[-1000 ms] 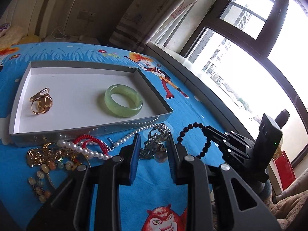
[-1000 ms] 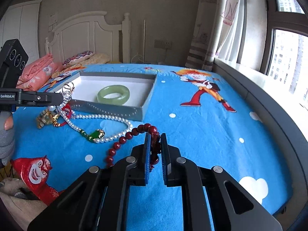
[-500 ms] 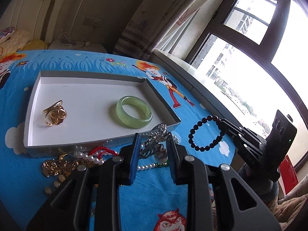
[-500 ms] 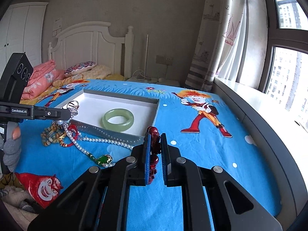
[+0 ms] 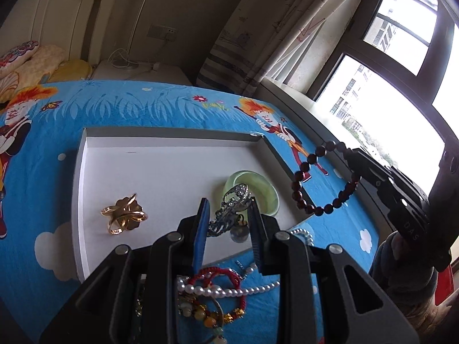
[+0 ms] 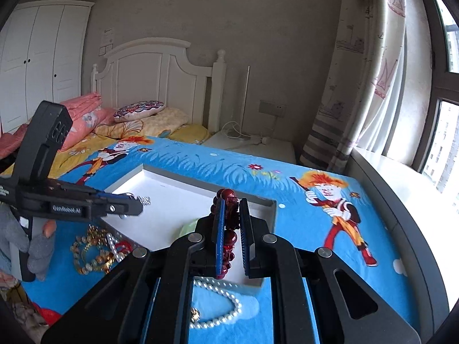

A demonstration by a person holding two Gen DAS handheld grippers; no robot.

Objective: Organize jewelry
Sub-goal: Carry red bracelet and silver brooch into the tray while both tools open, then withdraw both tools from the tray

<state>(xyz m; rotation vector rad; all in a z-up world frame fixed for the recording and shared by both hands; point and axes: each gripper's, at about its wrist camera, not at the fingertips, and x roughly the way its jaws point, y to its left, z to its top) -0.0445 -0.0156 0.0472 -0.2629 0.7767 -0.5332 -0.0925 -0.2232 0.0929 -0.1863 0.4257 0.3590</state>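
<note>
A white shallow tray lies on the blue bedspread and holds a gold ring piece and a green jade bangle. My left gripper is shut on a silver pendant chain and holds it above the tray's near edge. My right gripper is shut on a dark red bead bracelet, which hangs beside the tray's right wall in the left wrist view. The tray also shows in the right wrist view.
A pearl necklace, a red cord bracelet and gold bead strands lie on the bedspread in front of the tray. Pillows and a headboard stand behind. A window ledge runs along the right.
Both grippers have risen and moved forward over the tray, the left with the silver pendant, the right with the red bead bracelet lifted off the bedspread.
</note>
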